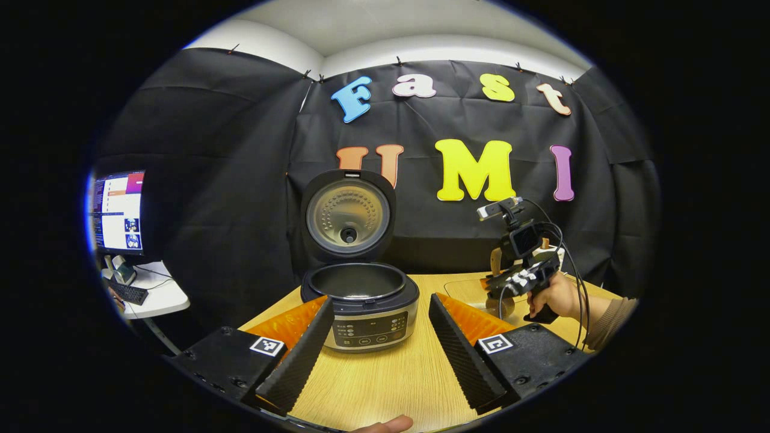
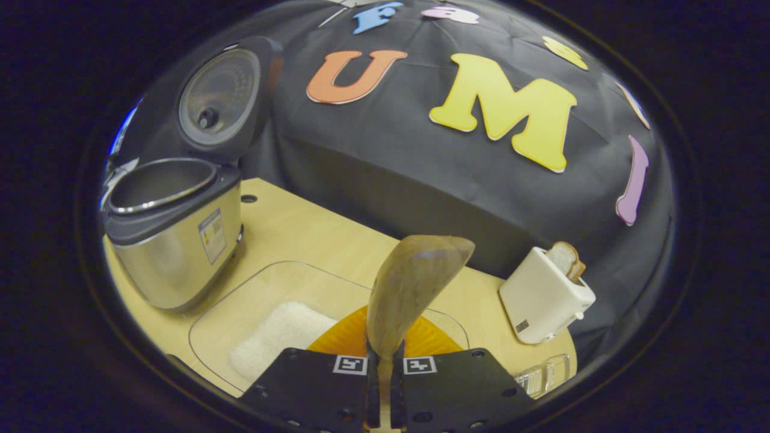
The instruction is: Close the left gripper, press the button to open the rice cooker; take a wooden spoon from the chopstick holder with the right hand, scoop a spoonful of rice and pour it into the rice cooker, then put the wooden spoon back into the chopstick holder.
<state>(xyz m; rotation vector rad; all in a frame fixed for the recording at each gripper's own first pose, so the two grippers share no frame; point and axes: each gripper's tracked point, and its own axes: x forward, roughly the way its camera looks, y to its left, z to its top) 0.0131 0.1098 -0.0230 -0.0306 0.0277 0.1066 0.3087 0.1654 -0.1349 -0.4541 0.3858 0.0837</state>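
Observation:
The rice cooker (image 1: 368, 313) stands open on the wooden table straight ahead of my left gripper (image 1: 380, 302), its lid (image 1: 348, 216) upright and the inner pot showing bare metal. The left fingers are spread wide with nothing between them. In the right gripper view my right gripper (image 2: 385, 373) is shut on the handle of a wooden spoon (image 2: 415, 288), whose bowl points forward and up. It hovers over a clear shallow container (image 2: 240, 288) holding a patch of white rice (image 2: 283, 331). The cooker (image 2: 174, 240) is to the left of that container. The right gripper (image 1: 520, 279) also shows in the left gripper view, held by a hand (image 1: 559, 294).
A white toaster (image 2: 544, 297) with a slice of bread (image 2: 568, 258) stands at the right near the cloth wall. A clear ribbed object (image 2: 544, 376) lies by the table's right edge. A monitor (image 1: 117, 210) and a white side table (image 1: 150, 300) are off to the left.

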